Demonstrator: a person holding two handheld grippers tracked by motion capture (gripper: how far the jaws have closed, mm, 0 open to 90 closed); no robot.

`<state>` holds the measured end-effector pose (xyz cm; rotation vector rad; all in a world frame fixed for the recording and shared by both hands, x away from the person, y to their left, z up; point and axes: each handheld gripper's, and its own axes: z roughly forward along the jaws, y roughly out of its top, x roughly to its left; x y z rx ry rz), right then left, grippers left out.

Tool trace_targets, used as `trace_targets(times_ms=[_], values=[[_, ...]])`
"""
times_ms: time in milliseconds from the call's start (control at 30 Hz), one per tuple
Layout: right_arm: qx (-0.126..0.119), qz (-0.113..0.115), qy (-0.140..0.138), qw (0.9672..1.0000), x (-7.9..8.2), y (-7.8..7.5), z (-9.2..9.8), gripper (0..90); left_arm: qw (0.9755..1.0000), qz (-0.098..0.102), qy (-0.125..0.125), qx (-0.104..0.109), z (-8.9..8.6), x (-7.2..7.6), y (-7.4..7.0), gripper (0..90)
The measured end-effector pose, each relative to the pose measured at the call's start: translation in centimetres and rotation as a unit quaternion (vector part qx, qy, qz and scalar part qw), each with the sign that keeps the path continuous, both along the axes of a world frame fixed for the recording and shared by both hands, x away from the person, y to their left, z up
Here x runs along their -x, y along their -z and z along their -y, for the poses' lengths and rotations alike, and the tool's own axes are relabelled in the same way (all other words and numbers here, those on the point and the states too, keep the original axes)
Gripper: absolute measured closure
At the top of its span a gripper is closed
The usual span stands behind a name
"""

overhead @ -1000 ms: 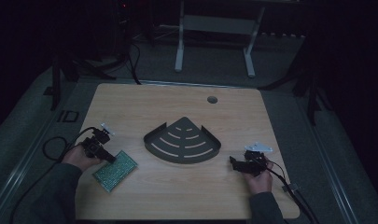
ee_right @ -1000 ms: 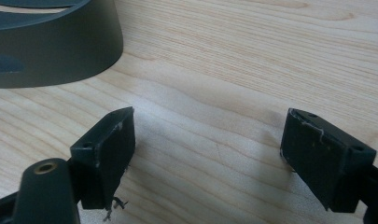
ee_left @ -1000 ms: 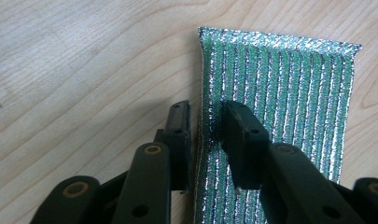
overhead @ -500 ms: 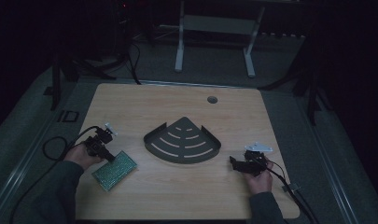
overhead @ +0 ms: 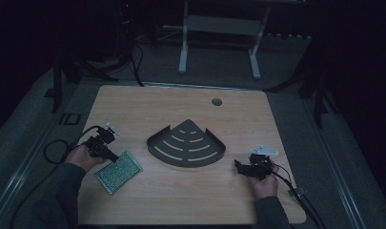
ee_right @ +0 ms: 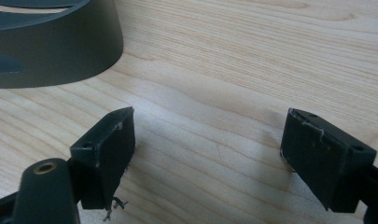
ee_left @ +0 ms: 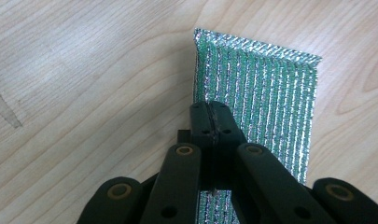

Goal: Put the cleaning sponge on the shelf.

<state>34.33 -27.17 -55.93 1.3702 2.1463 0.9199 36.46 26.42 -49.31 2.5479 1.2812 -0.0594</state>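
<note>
Pinching the green sponge (ee_left: 261,93) at its near edge with our clenched left gripper (ee_left: 210,116), we have it grasped but seemingly not lifted, the rack (overhead: 187,144) well apart, right gripper (ee_right: 207,154) spread idle.

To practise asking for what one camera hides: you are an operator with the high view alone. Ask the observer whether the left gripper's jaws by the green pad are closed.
Observer: Yes. The left gripper is shut, jaws pressed together over the green pad.
Operator: What is the pad's surface like?
Observer: Green stripes woven with glittering silver thread.
Operator: And the right gripper?
Observer: The right gripper is open, with bare table between its jaws.
</note>
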Motion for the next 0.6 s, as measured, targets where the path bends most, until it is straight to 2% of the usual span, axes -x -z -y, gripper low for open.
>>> trace_targets(times_ms=[200, 333, 433, 600], values=[[0.0, 0.0, 0.0, 1.0, 0.0, 0.0, 0.0, 17.4, 0.9999, 0.004, 0.009, 0.005, 0.5, -0.1, -1.0, 90.0], [0.0, 0.0, 0.0, 1.0, 0.0, 0.0, 0.0, 17.4, 0.9999, 0.007, 0.014, 0.001, 0.8, -0.3, -1.6, 90.0], [0.0, 0.0, 0.0, 1.0, 0.0, 0.0, 0.0, 17.4, 0.9996, 0.019, 0.016, -0.011, 1.1, -0.4, -2.1, 90.0], [0.0, 0.0, 0.0, 1.0, 0.0, 0.0, 0.0, 17.4, 0.9994, 0.028, 0.015, -0.012, 1.3, -0.5, -2.9, 90.0]])
